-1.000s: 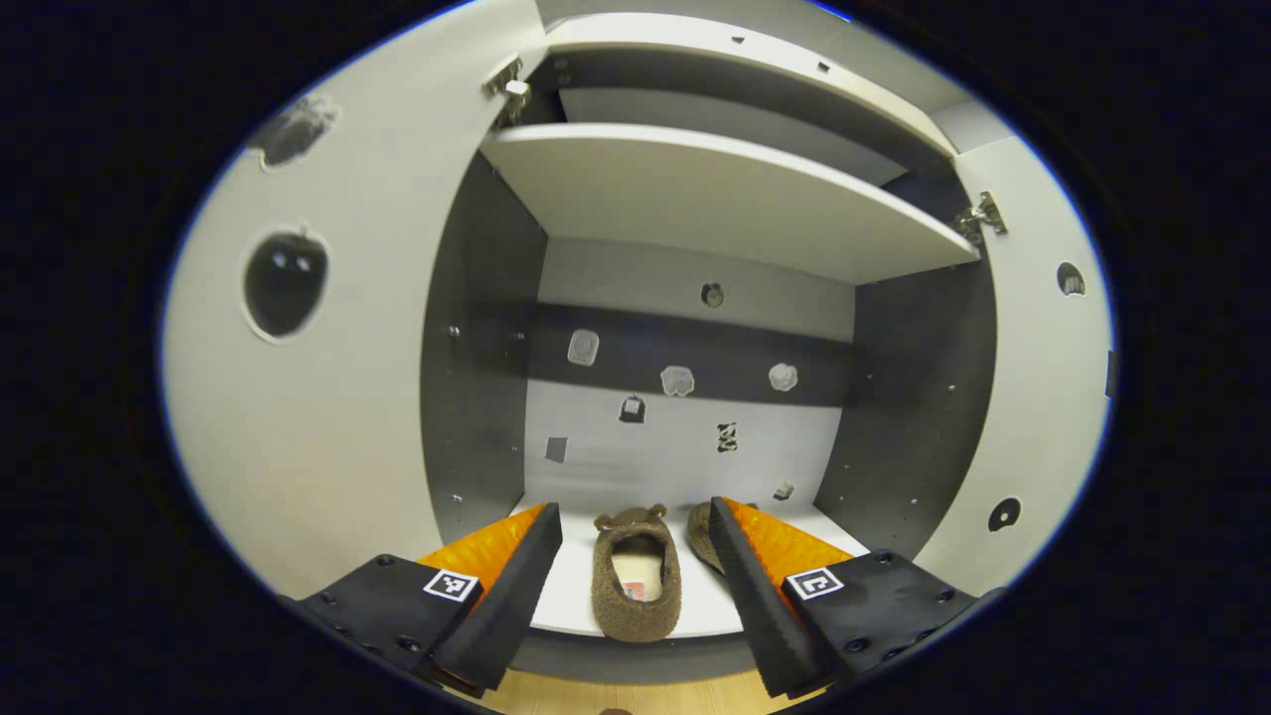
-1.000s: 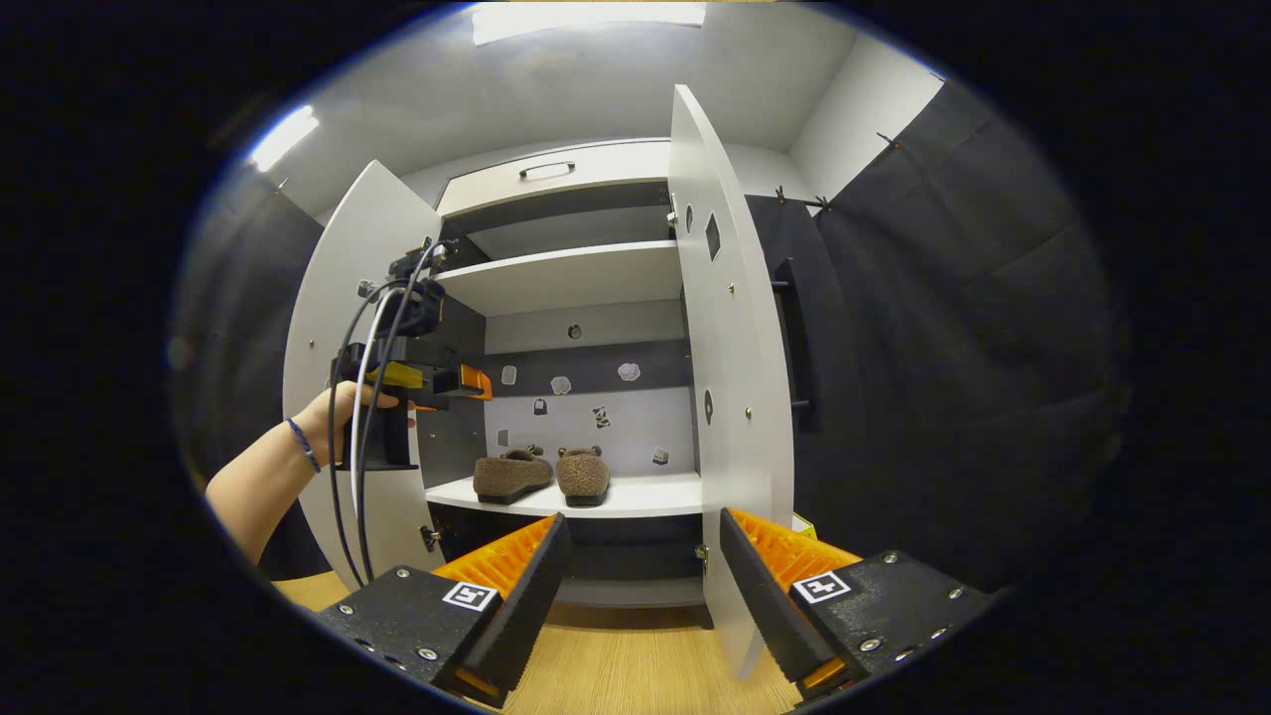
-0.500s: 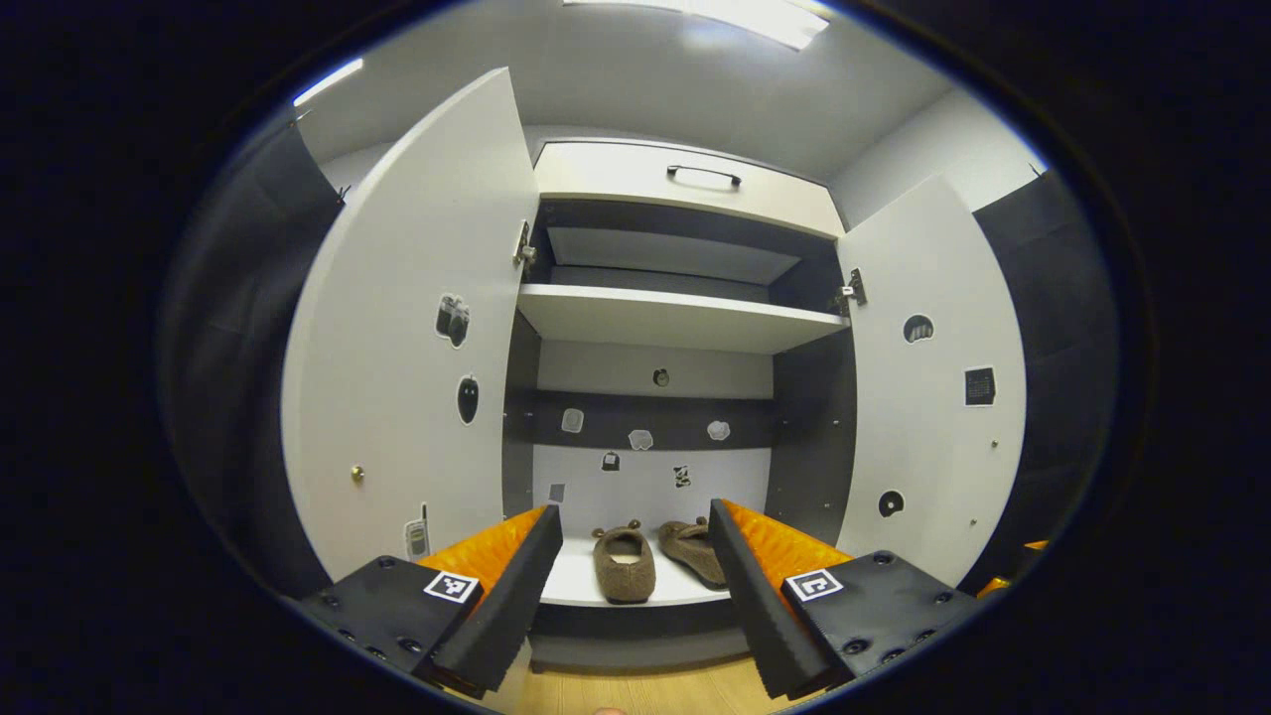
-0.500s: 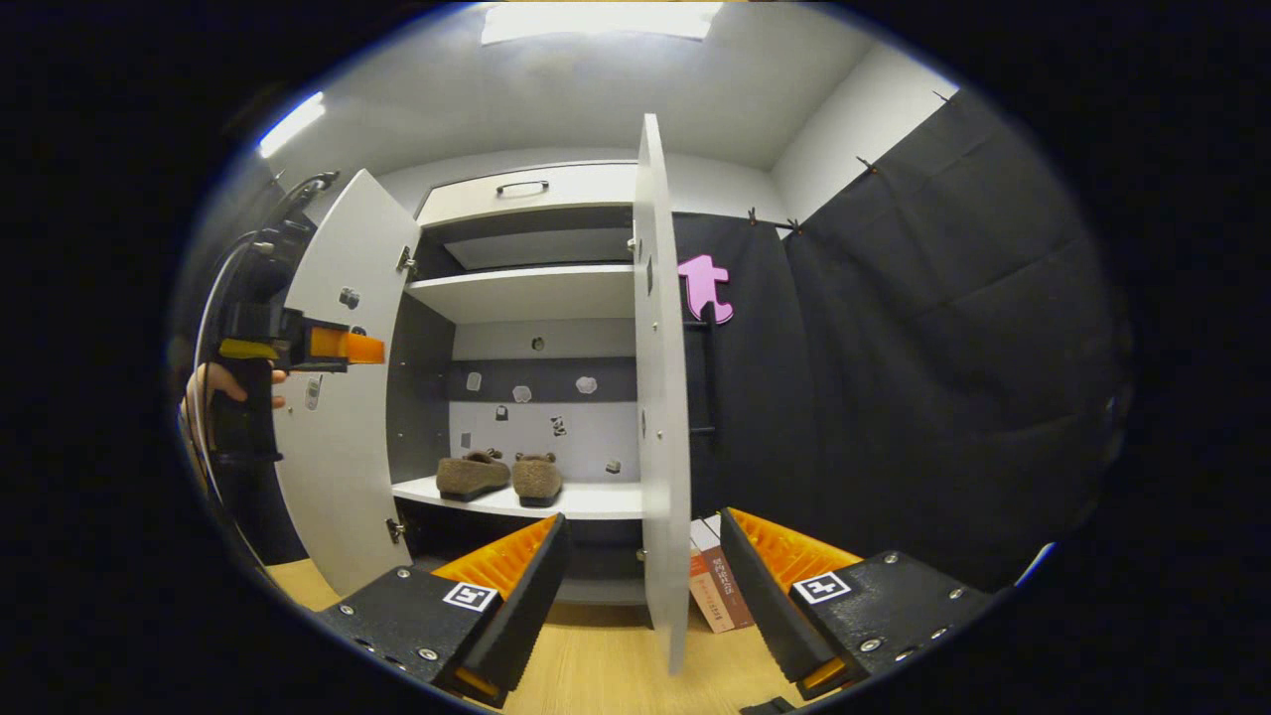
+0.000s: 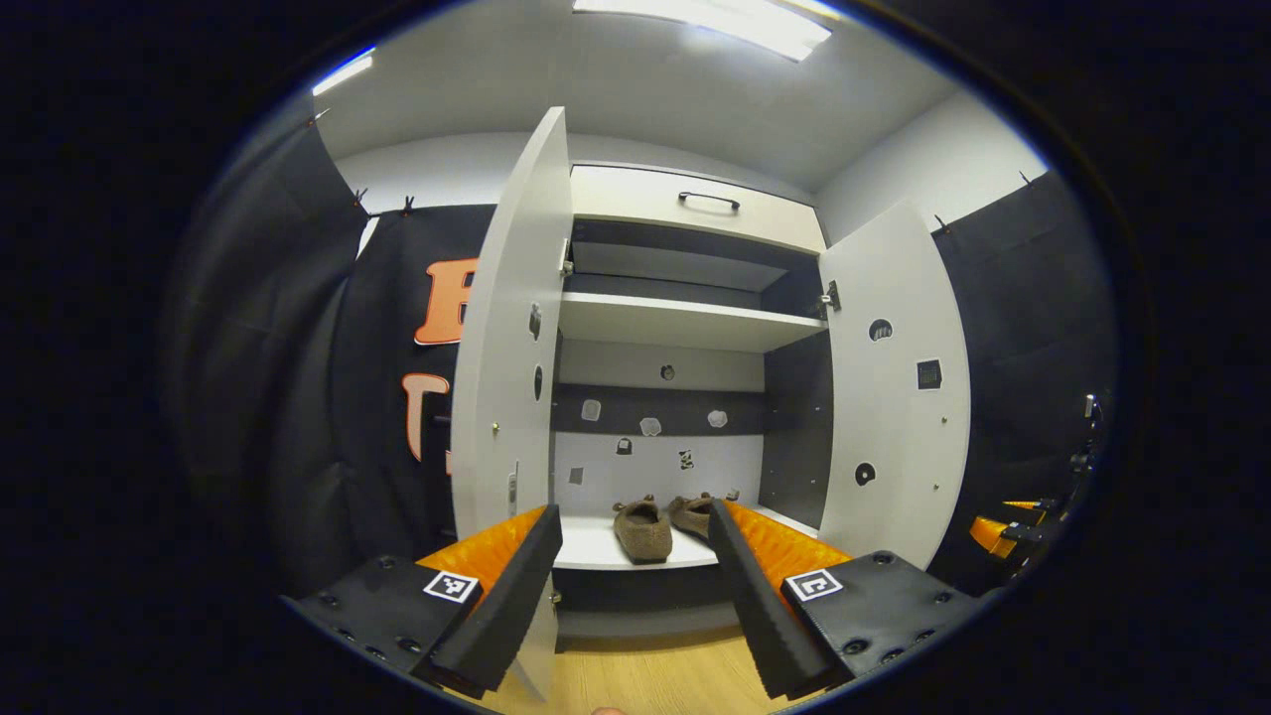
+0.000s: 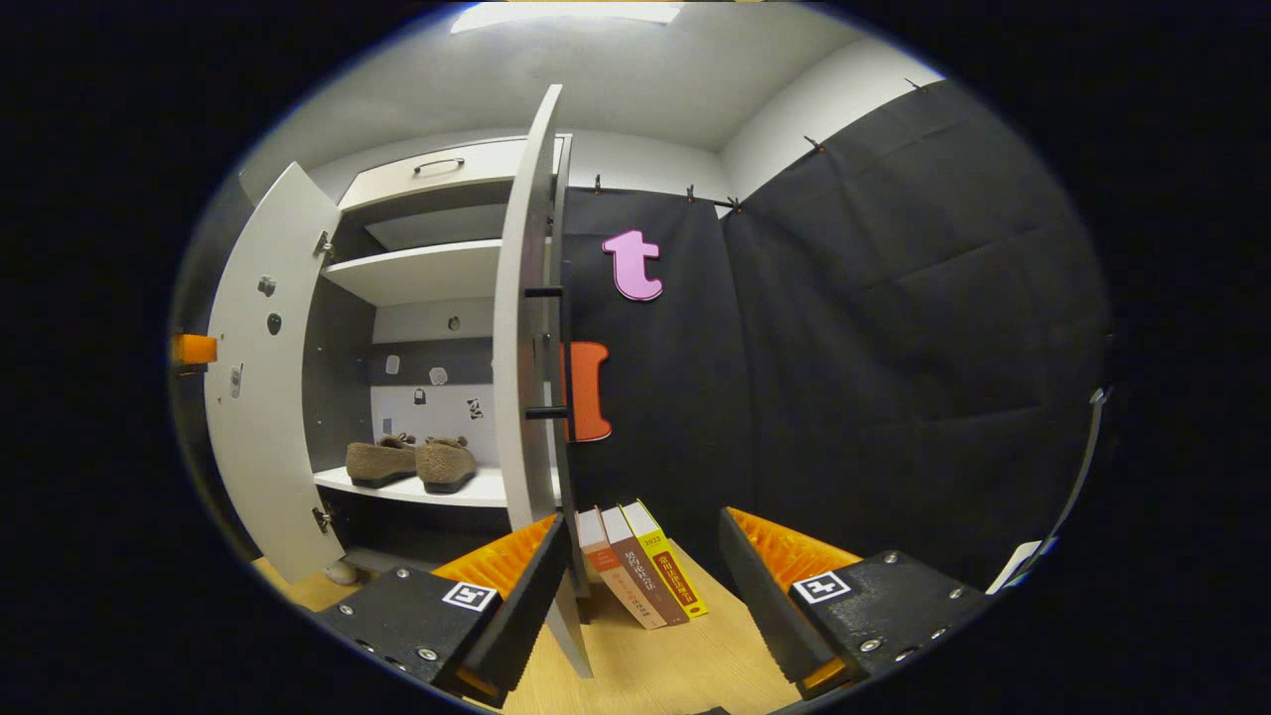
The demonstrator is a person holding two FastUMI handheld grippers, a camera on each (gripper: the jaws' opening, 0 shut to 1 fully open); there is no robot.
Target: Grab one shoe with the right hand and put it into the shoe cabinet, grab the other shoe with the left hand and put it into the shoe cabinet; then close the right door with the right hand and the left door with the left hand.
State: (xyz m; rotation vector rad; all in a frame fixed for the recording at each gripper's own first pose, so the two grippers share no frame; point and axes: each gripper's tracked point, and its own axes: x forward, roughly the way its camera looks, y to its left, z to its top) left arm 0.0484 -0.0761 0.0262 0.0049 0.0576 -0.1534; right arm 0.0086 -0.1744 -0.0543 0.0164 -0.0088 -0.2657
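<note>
Two brown fuzzy shoes (image 5: 643, 528) (image 5: 692, 513) sit side by side on the lower shelf (image 5: 606, 548) of the white shoe cabinet; in the right gripper view they show as the pair (image 6: 381, 462) (image 6: 446, 465). Both doors stand open: the left door (image 5: 511, 377) and the right door (image 5: 889, 387), whose outer side with its dark handle (image 6: 541, 348) faces the right gripper view. My left gripper (image 5: 631, 596) is open and empty, well back from the cabinet. My right gripper (image 6: 640, 601) is open and empty, off to the right of the right door's edge (image 6: 526, 367).
Three books (image 6: 640, 576) lean against the black cloth by the right door's foot. A drawer with a handle (image 5: 710, 202) tops the cabinet, above an upper shelf (image 5: 685, 323). Wooden floor (image 6: 645, 675) lies below. The other gripper's tip (image 6: 194, 349) shows at far left.
My left gripper has drawn back from the shelf and swung left, leaving the shoe on it. My right gripper has moved rightward past the right door's edge, bringing the books into view.
</note>
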